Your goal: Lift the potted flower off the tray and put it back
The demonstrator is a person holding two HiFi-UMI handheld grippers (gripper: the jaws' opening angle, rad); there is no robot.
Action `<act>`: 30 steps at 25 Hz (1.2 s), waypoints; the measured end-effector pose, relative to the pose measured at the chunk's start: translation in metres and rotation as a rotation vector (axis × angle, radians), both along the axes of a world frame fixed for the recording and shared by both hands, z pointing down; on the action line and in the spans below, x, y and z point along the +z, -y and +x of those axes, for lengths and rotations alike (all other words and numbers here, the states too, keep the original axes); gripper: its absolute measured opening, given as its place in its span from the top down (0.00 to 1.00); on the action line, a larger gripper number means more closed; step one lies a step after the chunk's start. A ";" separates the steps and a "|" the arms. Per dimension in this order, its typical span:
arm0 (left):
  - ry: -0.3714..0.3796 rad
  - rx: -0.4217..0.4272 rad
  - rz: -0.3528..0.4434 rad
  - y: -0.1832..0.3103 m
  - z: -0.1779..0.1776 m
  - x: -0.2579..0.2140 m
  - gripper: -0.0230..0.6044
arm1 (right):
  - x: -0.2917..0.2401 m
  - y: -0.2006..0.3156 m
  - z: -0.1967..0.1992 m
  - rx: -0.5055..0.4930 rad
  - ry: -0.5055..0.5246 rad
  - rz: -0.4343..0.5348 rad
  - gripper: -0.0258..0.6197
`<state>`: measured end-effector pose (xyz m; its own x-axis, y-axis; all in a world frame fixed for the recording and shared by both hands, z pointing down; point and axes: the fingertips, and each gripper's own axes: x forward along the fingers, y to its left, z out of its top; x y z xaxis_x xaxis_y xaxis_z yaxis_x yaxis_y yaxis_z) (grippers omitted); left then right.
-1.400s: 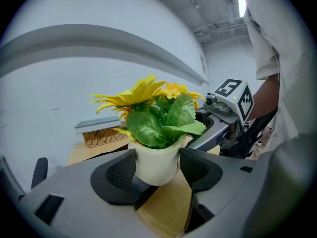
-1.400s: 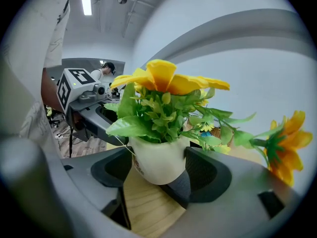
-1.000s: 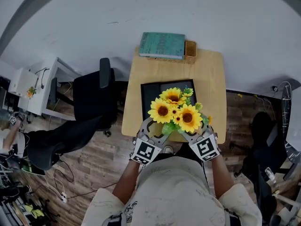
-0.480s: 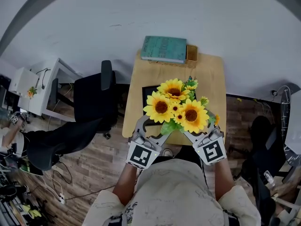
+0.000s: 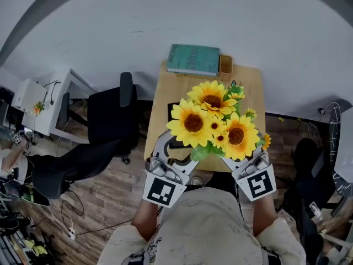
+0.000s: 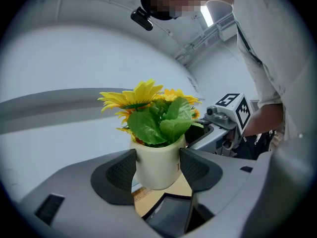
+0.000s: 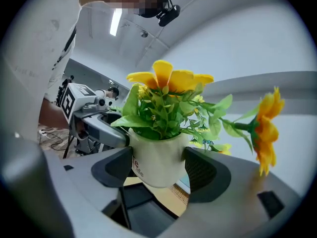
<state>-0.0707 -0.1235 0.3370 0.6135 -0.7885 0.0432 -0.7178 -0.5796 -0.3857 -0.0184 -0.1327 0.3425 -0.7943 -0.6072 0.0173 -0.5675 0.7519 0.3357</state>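
A white pot [image 6: 157, 165] of yellow sunflowers [image 5: 212, 126] hangs in the air above the dark tray [image 5: 172, 112]. My left gripper [image 6: 158, 170] is shut on the pot, one pad on each side. My right gripper [image 7: 159, 168] clamps the same pot [image 7: 157, 161] from the opposite side. From the head view the blooms hide the pot; the left gripper [image 5: 177, 152] and right gripper [image 5: 238, 160] reach in under them. The tray [image 6: 171, 213] shows below the pot's base, with wooden table between.
The wooden table [image 5: 164, 93] carries a teal book [image 5: 193, 58] and a small wicker basket [image 5: 224, 64] at its far edge. A black office chair [image 5: 113, 120] stands left of the table. The person's torso is just behind both grippers.
Both grippers have risen with the pot, bringing the flowers closer to the head camera so they cover more of the tray and table.
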 end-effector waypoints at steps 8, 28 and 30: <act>-0.032 0.003 0.101 -0.017 0.008 -0.044 0.52 | -0.048 -0.017 0.008 -0.016 0.036 0.112 0.42; -0.028 -0.004 0.138 -0.018 0.005 -0.052 0.52 | -0.057 -0.017 0.004 -0.016 0.052 0.143 0.42; -0.031 -0.006 0.138 -0.018 0.005 -0.052 0.52 | -0.057 -0.017 0.004 -0.016 0.053 0.143 0.42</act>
